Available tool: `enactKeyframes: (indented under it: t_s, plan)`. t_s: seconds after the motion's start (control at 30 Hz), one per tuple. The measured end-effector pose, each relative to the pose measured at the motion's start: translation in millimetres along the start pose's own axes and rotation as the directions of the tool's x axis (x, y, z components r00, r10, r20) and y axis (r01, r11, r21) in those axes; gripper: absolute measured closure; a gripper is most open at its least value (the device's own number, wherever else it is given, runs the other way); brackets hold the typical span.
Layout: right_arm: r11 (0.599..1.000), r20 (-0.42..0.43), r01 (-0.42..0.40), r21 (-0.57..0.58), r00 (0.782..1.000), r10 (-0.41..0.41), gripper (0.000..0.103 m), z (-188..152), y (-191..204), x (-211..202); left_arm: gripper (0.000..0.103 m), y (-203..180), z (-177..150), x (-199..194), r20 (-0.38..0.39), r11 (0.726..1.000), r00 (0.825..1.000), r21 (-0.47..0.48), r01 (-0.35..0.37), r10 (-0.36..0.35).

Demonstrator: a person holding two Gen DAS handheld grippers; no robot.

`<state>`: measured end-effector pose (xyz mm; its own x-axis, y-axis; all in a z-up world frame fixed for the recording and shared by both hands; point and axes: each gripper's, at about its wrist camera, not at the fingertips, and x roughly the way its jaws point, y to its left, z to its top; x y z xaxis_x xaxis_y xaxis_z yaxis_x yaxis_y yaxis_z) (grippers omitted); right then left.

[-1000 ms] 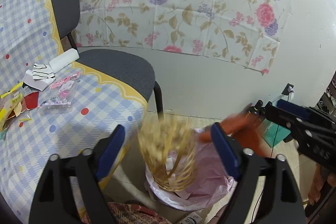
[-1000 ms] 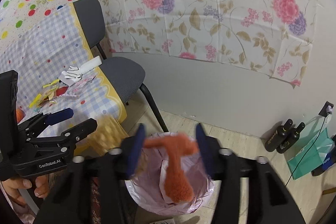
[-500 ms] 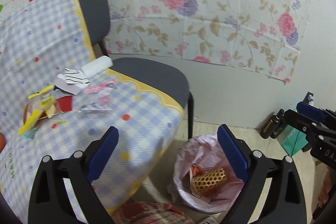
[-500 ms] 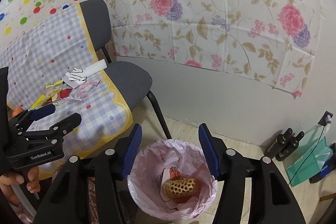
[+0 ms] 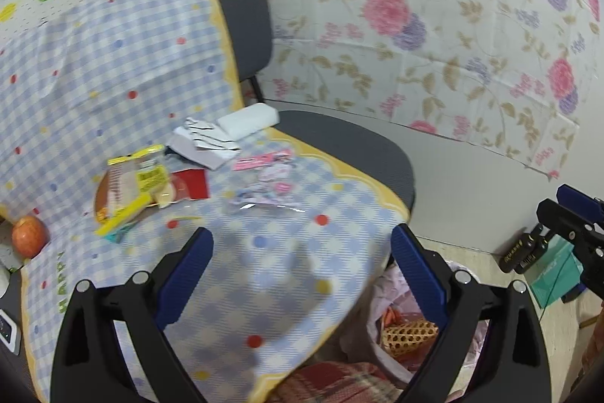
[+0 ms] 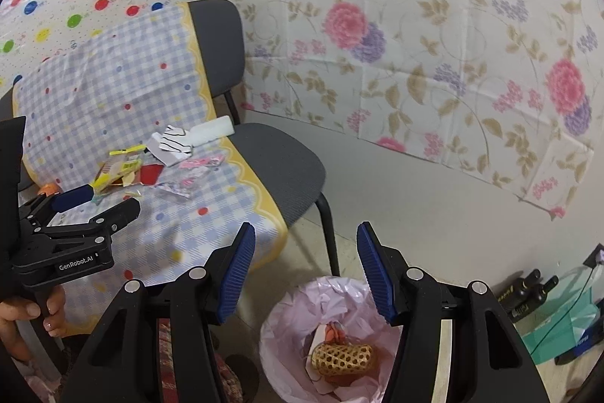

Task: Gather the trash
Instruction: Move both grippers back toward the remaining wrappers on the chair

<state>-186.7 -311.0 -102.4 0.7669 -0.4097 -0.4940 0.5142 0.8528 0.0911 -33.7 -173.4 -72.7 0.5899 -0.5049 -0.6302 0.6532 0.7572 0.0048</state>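
- The left gripper (image 5: 302,274) hangs over the checked tablecloth (image 5: 113,74), its blue jaws spread wide with only cloth showing between them
- The right gripper (image 6: 305,267) points down toward the trash bin (image 6: 287,312), jaws parted and empty
- The trash bin, lined with a pink bag, stands on the floor just beside the tablecloth's hanging corner, in front of the grey chair (image 6: 279,161)
- Inside the bin lie a woven bamboo tube (image 6: 341,359) and an orange scrap (image 6: 334,331) just behind it
- Uncollected litter sits on the tablecloth, well apart from the bin: a yellow wrapper (image 5: 137,176), a red piece (image 5: 192,182) touching it, a clear pink-printed wrapper (image 5: 268,186), and white paper with black lines (image 5: 205,138)
- A white block (image 5: 247,119) rests at the cloth's edge next to the chair's seat
- An apple (image 5: 29,235) lies at the far-left edge of the cloth
- In the right wrist view, a hand (image 6: 22,320) grips the left gripper's handle
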Motion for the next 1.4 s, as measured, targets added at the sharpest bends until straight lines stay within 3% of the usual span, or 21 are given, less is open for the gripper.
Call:
enactKeyframes:
  t_s: [0.37, 0.67, 1.07, 1.4]
  plan:
    - [0.991, 0.036, -0.106, -0.087, 0.993, 0.11, 0.045, 29.0, 62.9, 17.0, 0.008, 65.7, 5.4, -19.1, 0.024, 0.986, 0.989, -0.086, -0.143, 0.145]
    - [0.97, 0.033, -0.2, -0.139, 0.978, 0.206, 0.042, 44.3, 116.4, 31.5, 0.008, 123.5, 1.5, -29.1, 0.004, 0.954, 0.968, -0.169, -0.246, 0.25]
    - [0.951, 0.016, -0.264, -0.163, 0.963, 0.27, 0.04, 56.6, 162.0, 59.2, 0.008, 173.0, -4.0, -24.2, -0.053, 0.914, 0.939, -0.218, -0.343, 0.34]
    - [0.944, 0.095, -0.277, -0.181, 0.95, 0.298, 0.038, 81.7, 179.0, 86.3, 0.008, 204.4, 0.2, -21.3, -0.052, 0.889, 0.929, -0.272, -0.367, 0.368]
